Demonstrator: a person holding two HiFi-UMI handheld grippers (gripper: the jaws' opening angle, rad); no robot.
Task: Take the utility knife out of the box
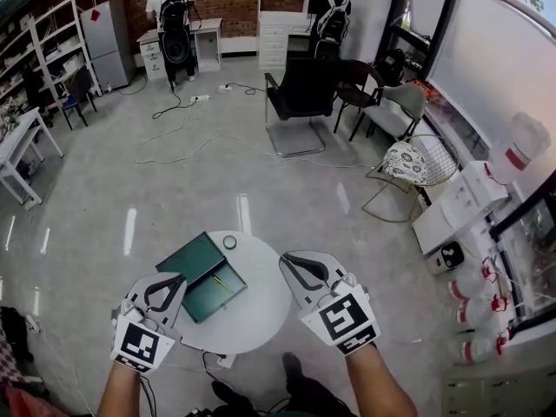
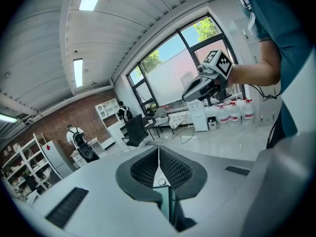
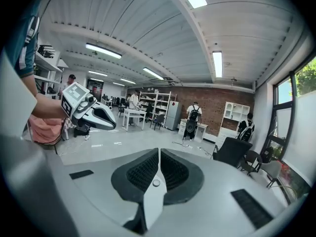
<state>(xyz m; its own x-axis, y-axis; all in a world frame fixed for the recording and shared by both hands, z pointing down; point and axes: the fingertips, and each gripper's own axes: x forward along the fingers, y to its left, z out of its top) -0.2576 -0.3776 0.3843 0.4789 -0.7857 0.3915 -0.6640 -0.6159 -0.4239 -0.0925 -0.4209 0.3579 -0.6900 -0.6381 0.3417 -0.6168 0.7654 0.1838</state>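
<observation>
An open dark green box (image 1: 193, 262) lies on the round white table (image 1: 261, 307) in the head view. A slim yellow thing (image 1: 222, 282), apparently the utility knife, lies in the box's tray. My left gripper (image 1: 172, 279) hovers over the table's near left edge, just short of the box. Its pads (image 2: 148, 168) meet with nothing between them. My right gripper (image 1: 292, 262) hangs over the table's right side, beside the box, and its pads (image 3: 170, 169) are likewise pressed together and empty. Each gripper shows in the other's view: the right gripper (image 2: 202, 87) and the left gripper (image 3: 94, 116), both held in the air.
A small round object (image 1: 229, 242) sits on the table behind the box. On the floor beyond are a black chair (image 1: 300, 94), a wire chair with a patterned cushion (image 1: 407, 162) and loose cables (image 1: 187, 142). Water bottles (image 1: 476, 315) stand at the right. Two people stand at far desks.
</observation>
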